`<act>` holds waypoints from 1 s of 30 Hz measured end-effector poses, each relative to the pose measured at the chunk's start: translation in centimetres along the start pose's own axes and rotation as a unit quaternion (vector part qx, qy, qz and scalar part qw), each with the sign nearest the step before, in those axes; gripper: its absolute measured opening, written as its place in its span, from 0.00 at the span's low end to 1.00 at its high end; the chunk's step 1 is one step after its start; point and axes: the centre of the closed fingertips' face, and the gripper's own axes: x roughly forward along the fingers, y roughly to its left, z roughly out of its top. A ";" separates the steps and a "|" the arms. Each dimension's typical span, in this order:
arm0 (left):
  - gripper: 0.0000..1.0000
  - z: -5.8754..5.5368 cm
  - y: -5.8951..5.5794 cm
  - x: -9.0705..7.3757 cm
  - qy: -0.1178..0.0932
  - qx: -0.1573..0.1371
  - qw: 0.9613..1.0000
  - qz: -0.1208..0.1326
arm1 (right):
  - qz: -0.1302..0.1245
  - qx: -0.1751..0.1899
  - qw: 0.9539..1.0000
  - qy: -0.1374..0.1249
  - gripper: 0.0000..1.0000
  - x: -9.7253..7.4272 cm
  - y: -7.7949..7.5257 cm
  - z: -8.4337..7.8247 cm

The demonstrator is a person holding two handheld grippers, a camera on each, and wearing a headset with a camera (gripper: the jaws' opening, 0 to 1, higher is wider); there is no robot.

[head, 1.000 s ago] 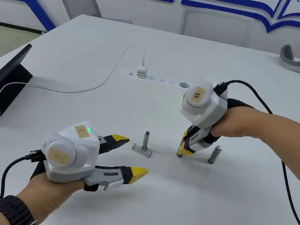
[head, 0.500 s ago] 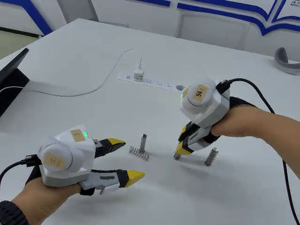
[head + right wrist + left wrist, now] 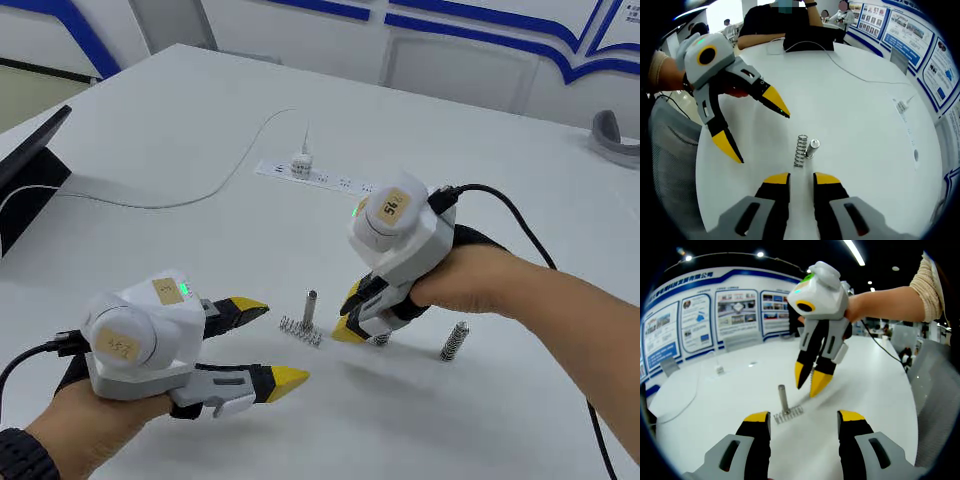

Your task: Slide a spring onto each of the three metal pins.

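**Last spring to go:** on the white bench (image 3: 180,130), a loose spring (image 3: 300,330) lies on its side at the foot of the bare pin (image 3: 310,303). In the head view it sits at about 7 o'clock from the pin, touching or all but touching the base. The left claw (image 3: 265,341) hovers near, at 8 o'clock from the pin, jaws spread wide and holding nothing. The right claw (image 3: 349,318) points down just beside the pin at 3 o'clock. Its jaws are drawn near each other with a narrow gap showing and nothing pinched between them. Farther out at 3 o'clock, a dressed pin (image 3: 455,340) stands with its coil on. A third pin (image 3: 381,339), partly hidden behind the right claw, appears to wear one too. A power strip (image 3: 320,174) lies well apart at 12 o'clock.

The spring looks to be thin wire, light and springy. It is likely to roll on the smooth top, squash if gripped hard, and flick away if pinched off-centre. A gentle hold across the coils, nearer one end than the middle, would leave the other end's mouth free to go over the pin's top. The pin is stiff metal but stands slim and upright on a small foot, so a sideways knock could tip it. The spring should come down along the pin's axis.
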 end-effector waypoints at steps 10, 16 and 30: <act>0.54 -0.1 0.1 0.0 0.001 -0.001 1.000 0.000 | -0.004 0.032 0.999 -0.015 0.18 2.0 0.1 0.9; 0.54 -0.1 0.1 0.0 0.001 -0.001 1.000 0.000 | -0.002 0.048 0.999 -0.008 0.16 3.0 0.1 0.7; 0.53 -0.3 0.3 -0.2 0.004 -0.003 1.000 0.002 | 0.000 0.045 0.999 -0.008 0.12 3.5 0.3 0.5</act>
